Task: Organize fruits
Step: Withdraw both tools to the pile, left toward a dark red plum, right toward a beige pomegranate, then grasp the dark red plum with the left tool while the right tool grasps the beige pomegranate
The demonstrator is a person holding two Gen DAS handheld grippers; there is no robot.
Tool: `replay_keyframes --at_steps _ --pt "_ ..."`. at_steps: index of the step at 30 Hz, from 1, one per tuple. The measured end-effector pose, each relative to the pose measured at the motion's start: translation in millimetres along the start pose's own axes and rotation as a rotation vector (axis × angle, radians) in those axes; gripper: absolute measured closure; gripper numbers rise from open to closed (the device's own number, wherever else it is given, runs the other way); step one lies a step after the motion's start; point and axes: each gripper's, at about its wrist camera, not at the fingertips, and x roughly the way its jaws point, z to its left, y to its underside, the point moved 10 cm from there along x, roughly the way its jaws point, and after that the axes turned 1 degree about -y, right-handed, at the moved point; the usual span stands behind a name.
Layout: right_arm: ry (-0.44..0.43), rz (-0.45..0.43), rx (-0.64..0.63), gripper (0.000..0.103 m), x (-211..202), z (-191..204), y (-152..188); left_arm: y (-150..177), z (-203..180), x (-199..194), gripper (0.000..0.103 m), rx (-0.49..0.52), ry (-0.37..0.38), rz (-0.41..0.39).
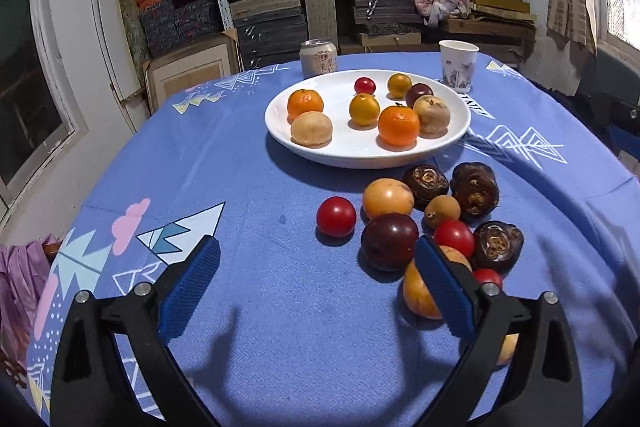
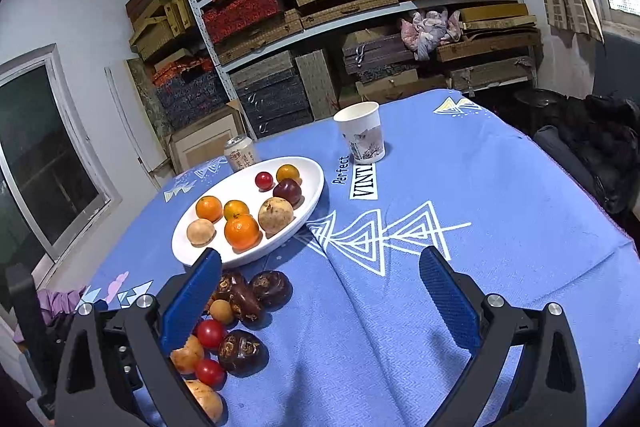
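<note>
Mid-sorting: both hand-held grippers, left (image 1: 316, 281) and right (image 2: 320, 291), open and empty; next, grasping the dark plum (image 1: 389, 241) for the white plate (image 1: 280, 131).

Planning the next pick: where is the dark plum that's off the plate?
In the left wrist view the dark plum lies on the tablecloth right of centre, touching the loose pile's left edge, behind the hand-held gripper's right finger, beside a red tomato.

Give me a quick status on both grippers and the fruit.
Left gripper open, empty. Right gripper open, empty. White plate holds eight fruits; loose pile on the tablecloth beside it. Can and paper cup behind plate, not in the way.
</note>
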Motion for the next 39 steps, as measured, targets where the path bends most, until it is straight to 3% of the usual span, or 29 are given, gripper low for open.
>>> replay_keyframes --at_steps 6,10,13,17,19,21,29,34,38,39 --pt "0.004 0.007 -0.008 0.003 3 2 2 -5 -13 16 0.007 0.022 0.010 0.017" --pt "0.000 0.023 -0.011 0.003 4 5 4 -4 -15 24 0.006 0.048 -0.027 0.024" --pt "-0.002 0.022 -0.011 0.003 4 5 4 2 2 25 0.004 0.008 -0.036 0.059" --pt "-0.007 0.026 -0.002 0.003 4 7 5 6 47 13 0.004 -0.071 -0.136 0.058" --pt "-0.014 0.029 -0.006 0.003 5 9 7 8 63 13 0.004 -0.184 -0.066 0.074" --pt "-0.019 0.034 -0.017 0.003 6 13 9 9 65 15 0.004 -0.232 -0.014 0.092" --pt "-0.024 0.041 -0.020 0.003 6 15 10 22 26 7 0.004 -0.026 -0.019 0.086" --pt "-0.045 0.058 -0.038 0.003 7 22 15 29 16 -10 0.004 0.000 0.045 0.065" --pt "-0.042 0.065 -0.073 0.003 7 26 17 35 13 -8 0.029 -0.010 0.094 0.095" --pt "-0.040 0.068 -0.071 0.003 7 25 18 37 13 -7 0.030 -0.020 0.109 0.113"
